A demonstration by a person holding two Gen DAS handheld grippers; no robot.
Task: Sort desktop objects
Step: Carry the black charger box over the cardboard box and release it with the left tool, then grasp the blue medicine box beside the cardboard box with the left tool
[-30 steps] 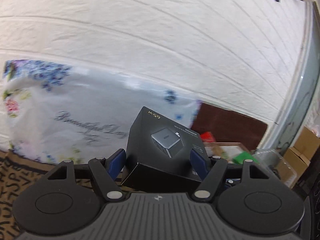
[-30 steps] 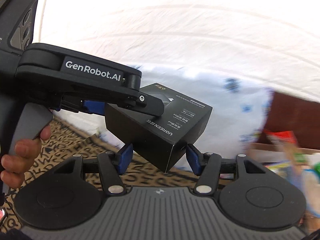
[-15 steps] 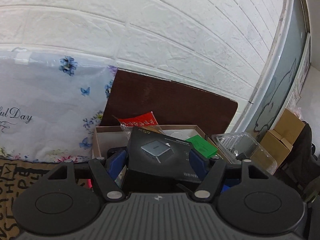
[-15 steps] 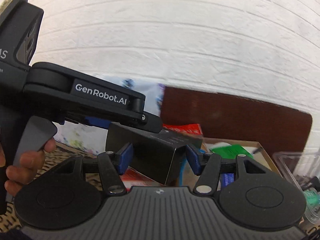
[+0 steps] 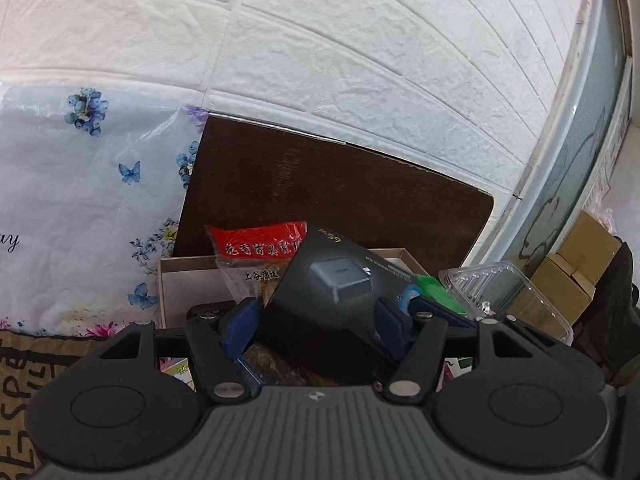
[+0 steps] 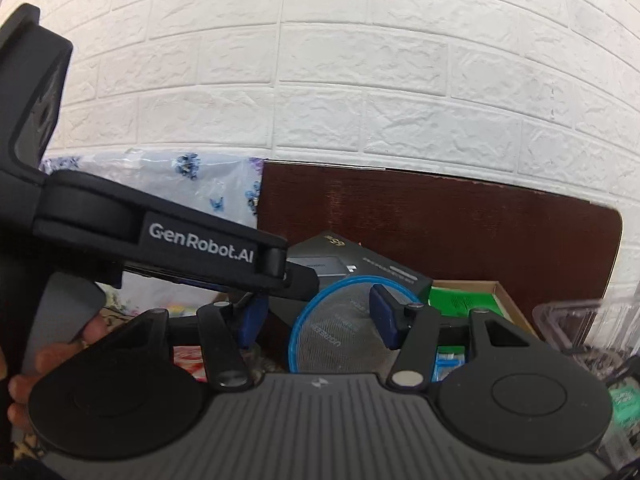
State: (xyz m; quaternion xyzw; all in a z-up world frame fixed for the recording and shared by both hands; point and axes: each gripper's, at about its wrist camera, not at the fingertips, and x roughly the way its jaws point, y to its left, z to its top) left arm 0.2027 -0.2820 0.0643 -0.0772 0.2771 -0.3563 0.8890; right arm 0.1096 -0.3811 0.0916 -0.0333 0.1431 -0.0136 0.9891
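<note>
A black charger box (image 5: 336,292) with a grey adapter picture sits tilted between the blue pads of my left gripper (image 5: 316,316), which is shut on it, over an open cardboard box (image 5: 168,280). The charger box also shows in the right wrist view (image 6: 360,268), where the left gripper's black body (image 6: 200,244) reaches in from the left. My right gripper (image 6: 316,316) stands open just in front of the charger box; its pads do not touch it. A blue-rimmed mesh disc (image 6: 340,332) lies between its fingers.
The cardboard box holds a red snack bag (image 5: 256,248) and a green item (image 6: 460,300); its brown lid (image 6: 440,224) stands against the white brick wall. A clear plastic clamshell (image 5: 492,288) is at the right. A floral plastic bag (image 5: 80,200) is at the left.
Both grippers carried the charger box rightward from the floral bag and down over the cardboard box. The box now sits tilted, lower among the contents; the right gripper no longer spans it.
</note>
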